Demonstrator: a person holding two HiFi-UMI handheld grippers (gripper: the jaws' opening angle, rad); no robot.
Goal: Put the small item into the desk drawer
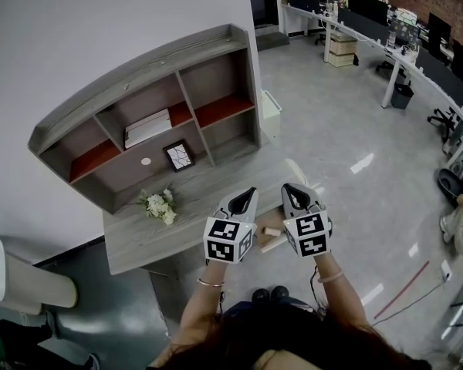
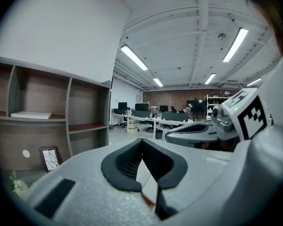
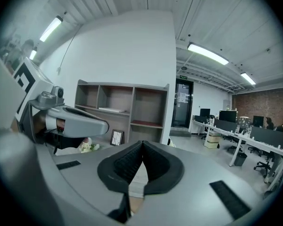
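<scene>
The left hand-held gripper [image 1: 251, 194] and right hand-held gripper [image 1: 287, 188] were closed empty, ribbed black pads [image 2: 127, 163] meeting, near the grey wood-grain surface [image 1: 135, 241].

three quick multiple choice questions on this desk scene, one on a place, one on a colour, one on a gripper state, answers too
1. Where does the framed picture stand?
A) inside the shelf unit
B) on the floor
C) on an office chair

2. What colour are the flowers on the desk?
A) red
B) white
C) blue

3. What state is the right gripper in?
A) jaws wide apart
B) shut on the flowers
C) shut with nothing between the jaws

Answers:
1 A, the head view shows it in a lower compartment.
2 B, the blooms are plainly white.
3 C, the right gripper view shows the pads meeting with nothing held.
</scene>
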